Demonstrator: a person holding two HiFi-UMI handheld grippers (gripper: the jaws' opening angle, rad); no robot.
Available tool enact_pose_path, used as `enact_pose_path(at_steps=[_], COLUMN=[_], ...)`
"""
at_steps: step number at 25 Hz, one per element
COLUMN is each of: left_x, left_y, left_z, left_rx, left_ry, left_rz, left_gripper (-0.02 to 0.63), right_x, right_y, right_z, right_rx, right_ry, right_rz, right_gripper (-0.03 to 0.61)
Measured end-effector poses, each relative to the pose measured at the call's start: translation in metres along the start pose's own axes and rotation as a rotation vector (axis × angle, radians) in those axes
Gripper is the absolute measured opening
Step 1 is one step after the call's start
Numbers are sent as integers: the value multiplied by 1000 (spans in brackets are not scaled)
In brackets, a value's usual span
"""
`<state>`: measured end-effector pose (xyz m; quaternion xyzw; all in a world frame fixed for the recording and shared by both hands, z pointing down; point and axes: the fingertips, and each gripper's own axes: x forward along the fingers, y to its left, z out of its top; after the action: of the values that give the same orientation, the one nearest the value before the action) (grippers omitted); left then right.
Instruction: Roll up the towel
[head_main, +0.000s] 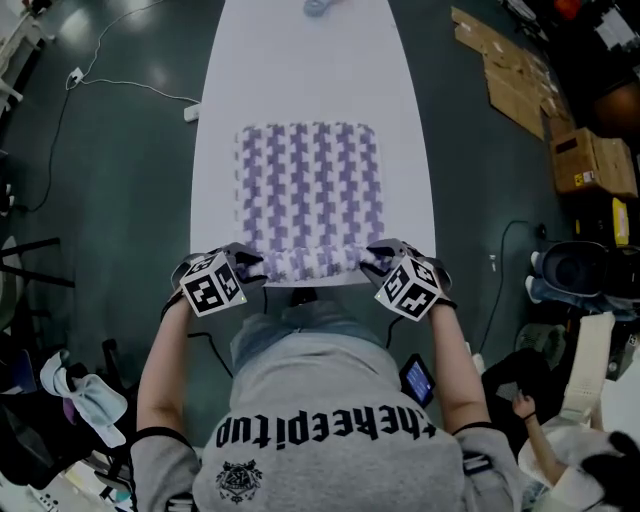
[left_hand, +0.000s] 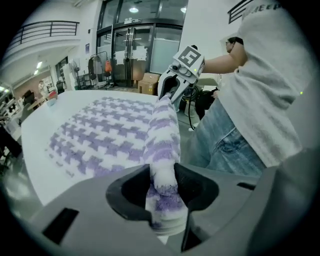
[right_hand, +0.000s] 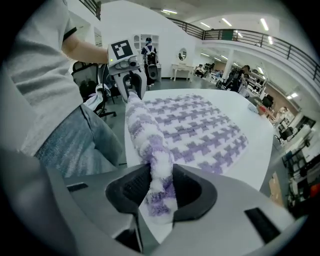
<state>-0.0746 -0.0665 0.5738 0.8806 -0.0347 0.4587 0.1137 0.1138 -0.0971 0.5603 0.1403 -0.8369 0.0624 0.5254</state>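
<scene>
We are holding the towel (head_main: 310, 190) by its near edge, one corner in each gripper. The left gripper (left_hand: 162, 187) is pinching the near left corner. Its jaws are standing narrow, and both are pressing on a bunched wad of purple-and-white cloth. The right gripper (right_hand: 160, 185) is doing the same at the near right corner, with its jaws closed down on a thick fold of towel.

Between the two grippers the near edge is running as a plump ridge, raised a little and lying along the near end of the table (head_main: 300, 60). We cannot tell whether this ridge is a proper first turn or only the hem gathered up by the grip. Beyond it, the rest of the towel is lying flat and spread out on the white top, stretching away from us with its far corners squared and bare table showing all round.

We are judging the task to be at its very start. The grip on both corners is made, and at most the first curl of the edge is forming. Nearly the whole length is left to be rolled, away from us toward the far edge, with both ends kept level so that the roll comes out straight.
</scene>
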Motion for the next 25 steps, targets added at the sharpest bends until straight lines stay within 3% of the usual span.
enact_pose_path(at_steps=[4,7,15,20,25], left_x=[-4,-4,5,2,-23], left_y=[86,121,108,96,125], left_z=[24,30,27,24,48], left_rx=[-36,-54,-68,-10,107], left_ry=[7,7,22,19,-18], left_rz=[1,16,77,108,281], left_gripper=[144,146,146,146,146], right_x=[13,23,24,24,12], right_y=[-81,-111,-102,-87,-125], right_z=[16,20,7,11,23], right_rx=[-1,-8,-16,-38,-39], right_ry=[6,14,12,28,-46], right_rz=[-12,-29,-85,-113,-200], right_gripper=[114,114,114,114,114])
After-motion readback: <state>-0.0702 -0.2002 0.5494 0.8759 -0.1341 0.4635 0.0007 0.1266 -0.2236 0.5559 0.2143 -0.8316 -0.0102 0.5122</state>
